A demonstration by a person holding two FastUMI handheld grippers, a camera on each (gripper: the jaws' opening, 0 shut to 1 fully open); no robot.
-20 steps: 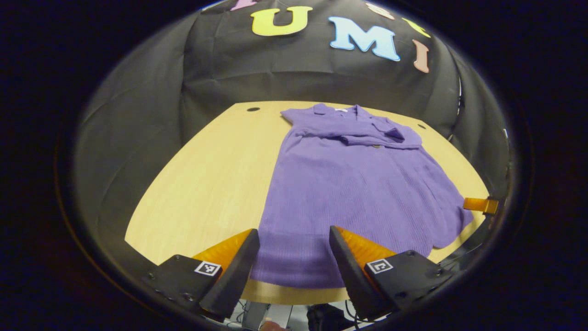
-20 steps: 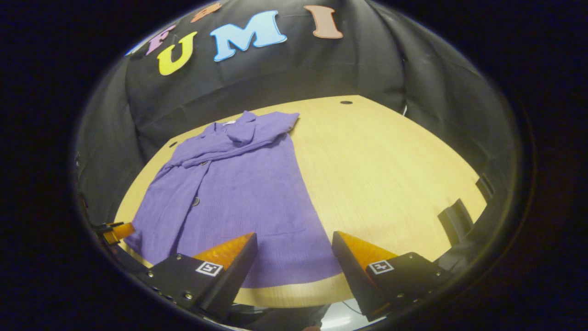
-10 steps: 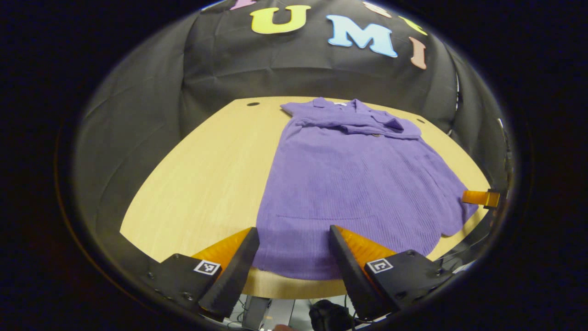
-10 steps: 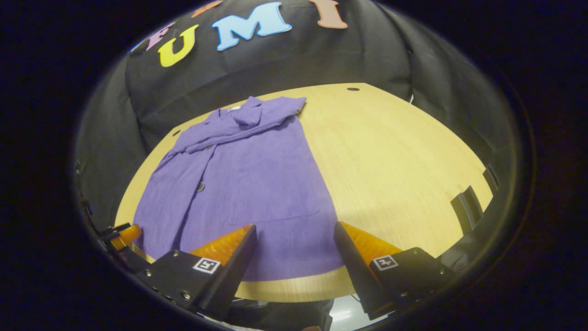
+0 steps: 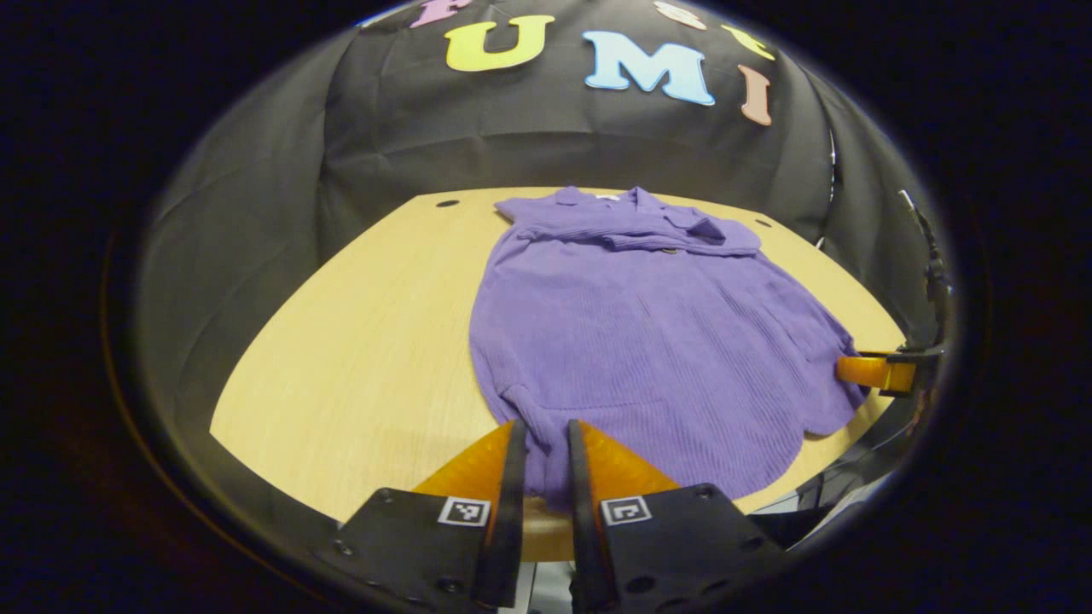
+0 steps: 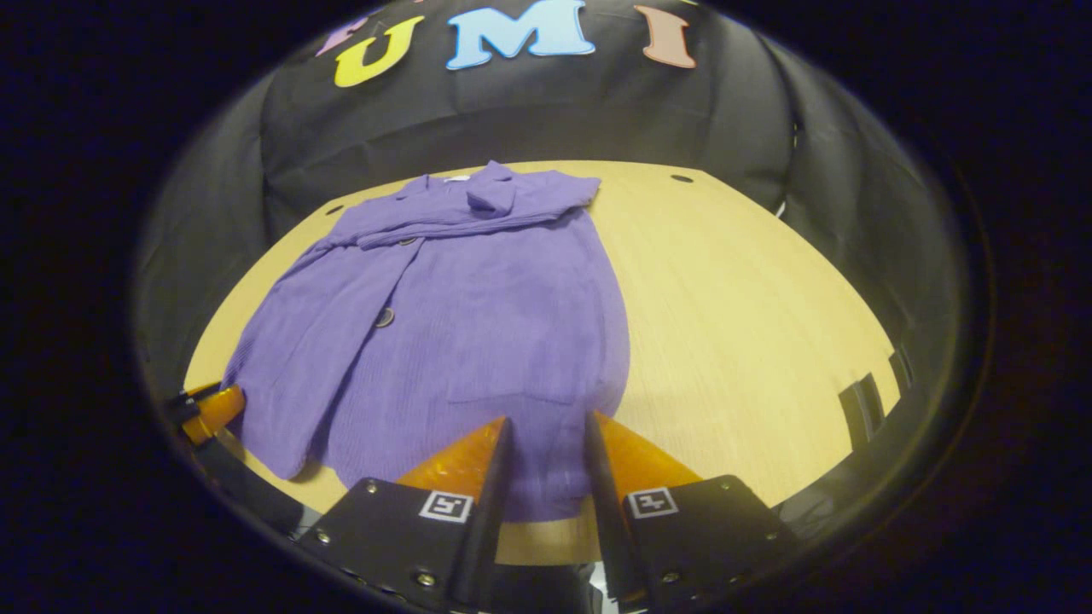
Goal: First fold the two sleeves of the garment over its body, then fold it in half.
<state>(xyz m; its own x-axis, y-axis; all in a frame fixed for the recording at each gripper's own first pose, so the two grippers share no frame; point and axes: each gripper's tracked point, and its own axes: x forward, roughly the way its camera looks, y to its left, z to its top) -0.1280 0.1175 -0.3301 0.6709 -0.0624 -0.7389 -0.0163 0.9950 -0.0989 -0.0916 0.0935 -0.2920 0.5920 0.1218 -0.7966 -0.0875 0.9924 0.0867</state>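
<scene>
A purple knit garment (image 5: 648, 324) lies flat on the wooden table (image 5: 358, 341), collar at the far end. Both sleeves (image 5: 657, 234) are folded across its chest. My left gripper (image 5: 540, 426) is shut on the near hem at the garment's left corner, and the cloth puckers between its fingers. In the right gripper view the same garment (image 6: 461, 307) spreads ahead, sleeves (image 6: 461, 213) across the top. My right gripper (image 6: 546, 422) has its fingers drawn in on the hem near the right corner. Each view catches the other gripper's finger at the hem's far corner (image 5: 870, 371) (image 6: 209, 409).
The near table edge (image 6: 546, 546) runs just under both grippers. Bare wood (image 6: 734, 307) lies beside the garment on either side. Small cable holes (image 5: 446, 203) (image 6: 681, 178) sit near the far corners. Black cloth walls close in the booth.
Both grippers went from wide open over the hem to closed on it. The hem has bunched at the left corner and the garment's near edge is drawn inward.
</scene>
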